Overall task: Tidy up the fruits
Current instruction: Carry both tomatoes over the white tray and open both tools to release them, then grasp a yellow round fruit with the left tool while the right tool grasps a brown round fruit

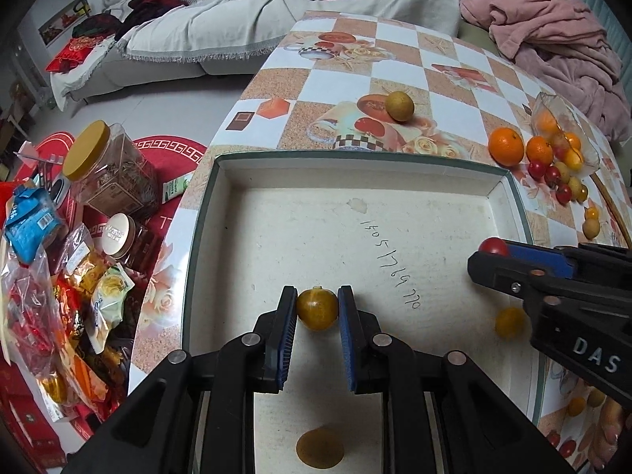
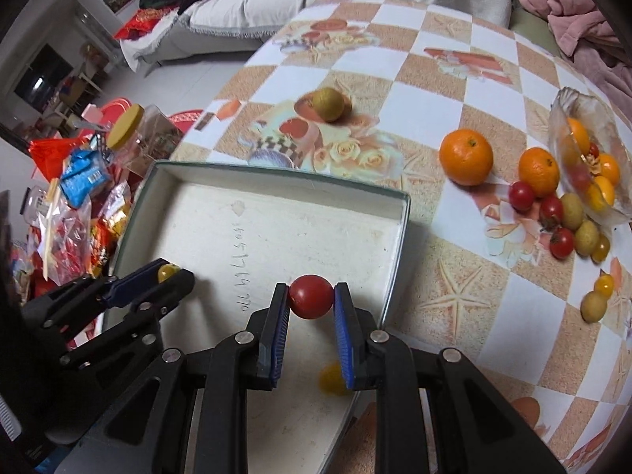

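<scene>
Currently: left tool (image 1: 317, 308) pinching yellow-brown fruit (image 1: 317, 310), right tool (image 2: 311, 296) pinching red tomato (image 2: 311, 296), both poised over white box (image 1: 395, 166) for sorting; 2 oranges (image 2: 466, 157) and small fruits loose on table (image 2: 434, 94).

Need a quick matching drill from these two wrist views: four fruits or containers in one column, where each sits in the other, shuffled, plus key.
1. red cherry tomato
2. amber-yellow round tomato
3. large orange mandarin
4. brownish-green round fruit

A. alone on the table beyond the white box
B. between the right gripper fingers
C. beside the glass bowl pile
D. between the left gripper fingers

Pairs: 1-B, 2-D, 3-C, 4-A
</scene>
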Motion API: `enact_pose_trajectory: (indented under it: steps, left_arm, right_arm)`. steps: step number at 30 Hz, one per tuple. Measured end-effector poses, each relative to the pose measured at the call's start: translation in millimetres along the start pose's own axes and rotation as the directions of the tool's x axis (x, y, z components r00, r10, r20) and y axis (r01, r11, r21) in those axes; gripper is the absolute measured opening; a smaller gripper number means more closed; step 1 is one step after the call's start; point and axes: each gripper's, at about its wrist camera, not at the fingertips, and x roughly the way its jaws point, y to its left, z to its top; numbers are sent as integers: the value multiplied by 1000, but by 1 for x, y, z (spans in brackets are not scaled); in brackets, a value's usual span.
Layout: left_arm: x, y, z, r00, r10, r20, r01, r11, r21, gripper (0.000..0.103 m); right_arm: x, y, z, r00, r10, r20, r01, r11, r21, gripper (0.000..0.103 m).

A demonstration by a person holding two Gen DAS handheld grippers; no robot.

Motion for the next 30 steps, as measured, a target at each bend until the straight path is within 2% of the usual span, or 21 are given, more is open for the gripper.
enact_pose_trajectory:
  steps: [4,6,7,8,10,15,17,24,30]
  left_arm:
    - [4,1,-2,1000,4,-20,-4,1000,7,23]
    - [4,2,-3,1000,8,-17,-8,1000,7,32]
    - [4,2,-3,1000,15,-15,-15,1000,9,56]
    - [1,3,-3,1000,27,3,-27,1000,7,73]
    - [-4,2,-5,999,37,37,-38,999,19,74]
    - [-2,3,-4,999,39,22,-39,999,29,74]
    - [-2,3,-3,999,36,18,-37,999,25,74]
    - [-8,-7,5,999,40,22,-41,998,56,74]
    - [-23,-26,24,999,9,47,-13,996,86,74]
  right_arm:
    - [7,1,-1,1000,-10,-17,10,1000,-11,25]
    - [8,4,0,1000,-22,-14,22,999,-28,26]
    - [9,5,0,1000,-23,-14,23,999,-35,28]
    - [9,6,0,1000,-19,-15,18,999,-36,32]
    - [8,6,1,1000,-10,-7,10,999,-32,39]
    - [-4,8,2,999,19,32,-18,1000,-22,57]
    - [-15,7,2,997,21,68,-20,1000,-14,79]
    - [-45,-10,0,990,6,140,-12,999,37,80]
    - [-65,-55,-15,986,-59,158,37,989,142,80]
